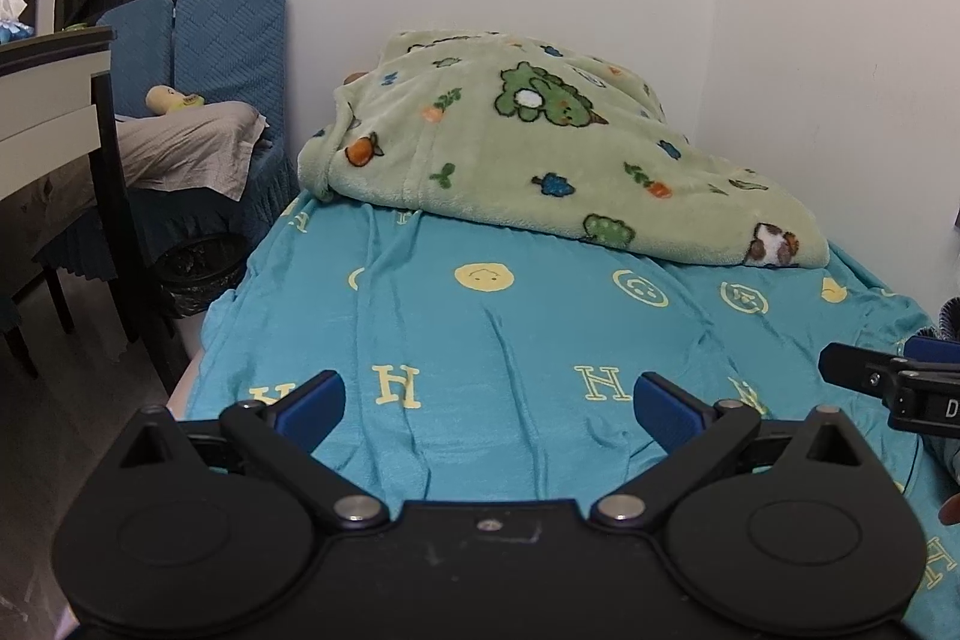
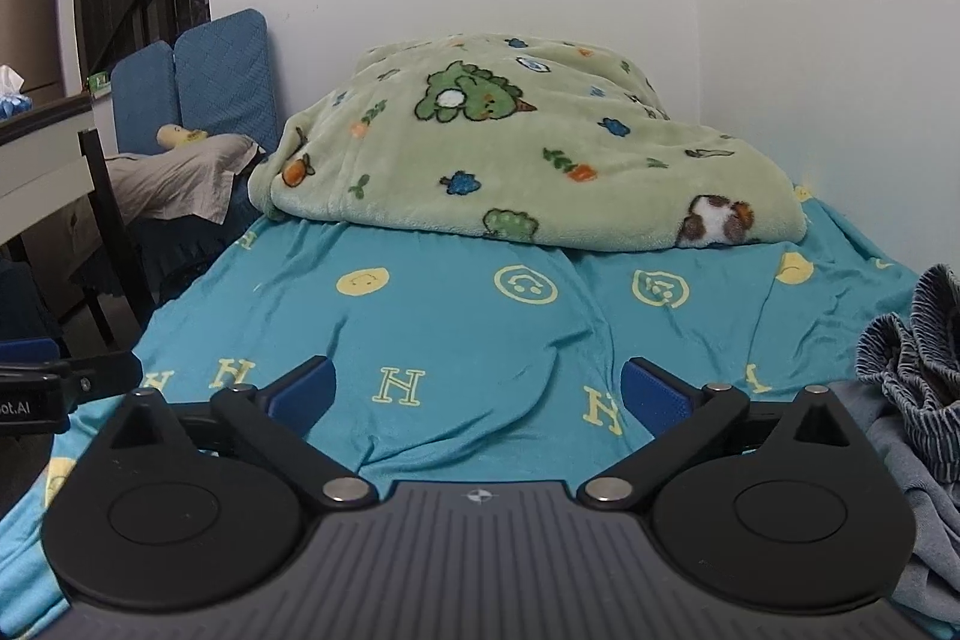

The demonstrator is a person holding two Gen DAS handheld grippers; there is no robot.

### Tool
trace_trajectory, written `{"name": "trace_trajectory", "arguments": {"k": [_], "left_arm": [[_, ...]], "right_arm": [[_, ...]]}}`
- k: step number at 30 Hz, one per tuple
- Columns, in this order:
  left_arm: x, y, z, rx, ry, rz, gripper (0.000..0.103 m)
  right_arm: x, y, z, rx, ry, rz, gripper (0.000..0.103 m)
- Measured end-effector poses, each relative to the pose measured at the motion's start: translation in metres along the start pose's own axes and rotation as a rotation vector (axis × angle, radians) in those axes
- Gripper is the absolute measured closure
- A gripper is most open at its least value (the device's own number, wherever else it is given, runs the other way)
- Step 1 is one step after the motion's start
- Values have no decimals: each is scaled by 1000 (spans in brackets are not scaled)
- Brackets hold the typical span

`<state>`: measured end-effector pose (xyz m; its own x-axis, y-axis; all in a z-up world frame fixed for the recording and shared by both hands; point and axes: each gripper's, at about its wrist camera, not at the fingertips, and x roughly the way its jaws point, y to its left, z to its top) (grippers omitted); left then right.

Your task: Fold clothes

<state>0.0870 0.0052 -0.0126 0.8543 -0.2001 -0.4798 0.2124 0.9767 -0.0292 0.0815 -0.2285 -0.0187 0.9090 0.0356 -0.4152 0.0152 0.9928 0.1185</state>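
Over the bed (image 1: 480, 340), covered by a turquoise sheet with yellow letters and faces, the left gripper (image 1: 489, 409) hovers with its jaws spread wide and nothing between them; the right gripper (image 2: 477, 394) does likewise just beside it. At the right edge of the sheet lies a heap of clothes (image 2: 912, 388), grey cloth with a striped blue piece on top, possibly shorts, near the right gripper but untouched. Toward the wall a rumpled green blanket (image 1: 540, 148) with cartoon prints takes up the head of the bed. Left of the bed stand blue-covered chairs (image 1: 228, 40) with a grey cloth draped on one seat, and a dark bin (image 1: 198, 268) on the floor
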Motion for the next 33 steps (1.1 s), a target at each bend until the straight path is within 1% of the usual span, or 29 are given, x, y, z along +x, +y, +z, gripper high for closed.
{"name": "trace_trajectory", "arguments": {"k": [10, 33], "left_arm": [[1, -1, -1, 18, 0, 9, 0], [0, -1, -3, 25, -1, 17, 0]], "right_arm": [[1, 2, -2, -7, 5, 17, 0], [4, 1, -4, -5, 14, 4, 0]]}}
